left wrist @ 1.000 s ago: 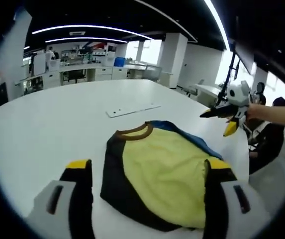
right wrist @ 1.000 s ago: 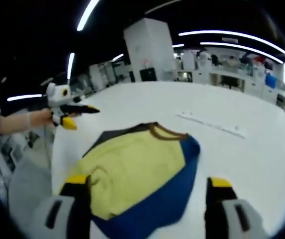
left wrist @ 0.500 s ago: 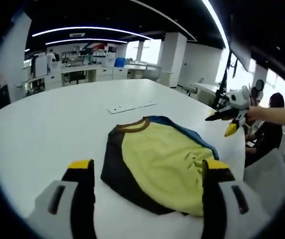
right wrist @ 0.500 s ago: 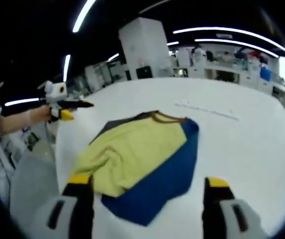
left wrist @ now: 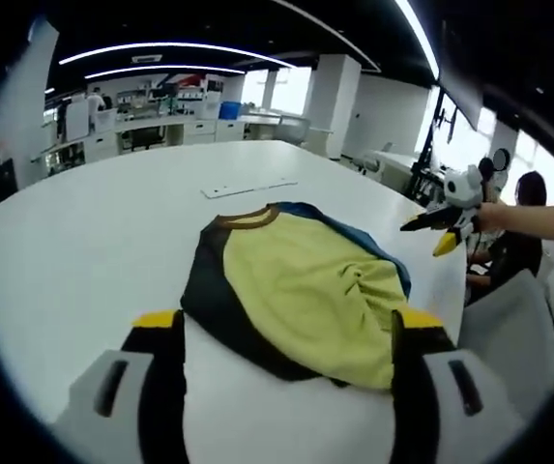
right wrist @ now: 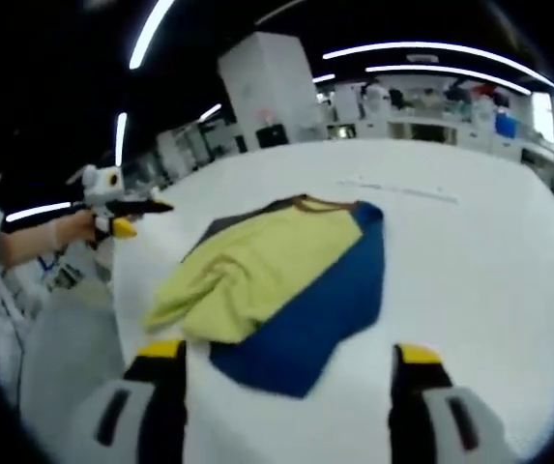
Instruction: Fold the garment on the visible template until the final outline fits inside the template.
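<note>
One garment on table

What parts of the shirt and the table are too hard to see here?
- Garment: in the left gripper view its near right corner sits behind that gripper's jaw.
- Garment's underside: hidden by its own folds.
- White strip on the table: too small and blurred in the right gripper view to tell what it is.
</note>
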`<act>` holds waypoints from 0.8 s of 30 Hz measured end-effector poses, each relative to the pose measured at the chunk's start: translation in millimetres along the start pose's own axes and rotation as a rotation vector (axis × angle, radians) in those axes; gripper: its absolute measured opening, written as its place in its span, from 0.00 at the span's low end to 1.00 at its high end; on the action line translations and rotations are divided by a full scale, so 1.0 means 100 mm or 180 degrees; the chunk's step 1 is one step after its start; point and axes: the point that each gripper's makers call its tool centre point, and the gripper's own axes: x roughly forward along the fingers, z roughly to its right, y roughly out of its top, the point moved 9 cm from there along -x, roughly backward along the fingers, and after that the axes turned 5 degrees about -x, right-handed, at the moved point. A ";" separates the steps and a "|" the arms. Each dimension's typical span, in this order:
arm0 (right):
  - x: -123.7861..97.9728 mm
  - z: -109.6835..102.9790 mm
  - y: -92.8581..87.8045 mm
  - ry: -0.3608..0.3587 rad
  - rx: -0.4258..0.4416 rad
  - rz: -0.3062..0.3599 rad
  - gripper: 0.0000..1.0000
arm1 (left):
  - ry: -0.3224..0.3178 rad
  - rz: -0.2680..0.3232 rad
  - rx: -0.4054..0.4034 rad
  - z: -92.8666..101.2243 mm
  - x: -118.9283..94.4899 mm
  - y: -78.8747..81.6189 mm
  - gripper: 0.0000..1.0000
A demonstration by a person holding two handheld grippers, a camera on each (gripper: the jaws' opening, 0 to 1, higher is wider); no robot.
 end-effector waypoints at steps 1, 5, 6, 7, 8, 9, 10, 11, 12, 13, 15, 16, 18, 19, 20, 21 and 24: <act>0.00 -0.01 0.00 -0.0005 -0.0010 -0.0001 0.85 | -0.0002 0.0002 0.0000 0.01 -0.01 0.00 0.85; -0.02 -0.11 0.08 -0.0025 -0.0397 0.0161 0.75 | 0.0003 0.0007 0.0004 0.01 -0.03 0.00 0.85; -0.03 -0.14 0.09 -0.0014 -0.0457 0.0150 0.71 | 0.0007 0.0004 0.0005 0.00 -0.04 0.00 0.85; -0.03 -0.20 0.11 0.0016 -0.0515 0.0148 0.69 | 0.0010 0.0002 0.0005 0.00 -0.05 0.00 0.84; -0.03 -0.22 0.11 0.0043 -0.0538 0.0148 0.69 | 0.0013 0.0000 0.0002 0.01 -0.06 0.00 0.85; -0.01 -0.27 0.13 0.0085 -0.0624 0.0136 0.70 | 0.0019 0.0004 -0.0004 0.00 -0.07 0.00 0.85; -0.01 -0.29 0.13 0.0084 -0.0661 0.0123 0.69 | 0.0024 0.0005 -0.0009 0.00 -0.07 -0.01 0.85; -0.01 -0.34 0.13 0.0110 -0.0800 0.0076 0.68 | 0.0026 0.0007 -0.0011 0.00 -0.07 -0.01 0.85; 0.00 -0.37 0.13 0.0103 -0.0892 0.0025 0.65 | 0.0028 0.0010 -0.0009 0.00 -0.08 -0.01 0.84; 0.01 -0.41 0.12 0.0118 -0.1018 -0.0029 0.64 | 0.0025 0.0011 -0.0011 0.01 -0.08 -0.01 0.84; 0.03 -0.47 0.09 0.0148 -0.1214 -0.0138 0.61 | 0.0018 0.0007 -0.0012 0.02 -0.09 -0.01 0.84; 0.05 -0.51 0.08 0.0168 -0.1357 -0.0198 0.58 | 0.0019 0.0002 -0.0011 0.03 -0.09 -0.02 0.84; 0.08 -0.57 0.04 0.0199 -0.1640 -0.0318 0.52 | 0.0016 -0.0003 -0.0021 0.03 -0.09 -0.03 0.84; 0.09 -0.59 0.03 0.0199 -0.1737 -0.0362 0.49 | 0.0013 -0.0002 -0.0031 0.03 -0.09 -0.04 0.84; 0.11 -0.61 0.02 0.0216 -0.1865 -0.0421 0.47 | 0.0008 0.0002 -0.0051 0.03 -0.10 -0.05 0.85; 0.13 -0.61 0.00 0.0199 -0.1920 -0.0450 0.42 | 0.0001 0.0004 -0.0066 0.02 -0.10 -0.07 0.85; 0.20 -0.63 -0.05 0.0226 -0.2058 -0.0535 0.33 | -0.0006 0.0001 -0.0079 0.04 -0.11 -0.09 0.85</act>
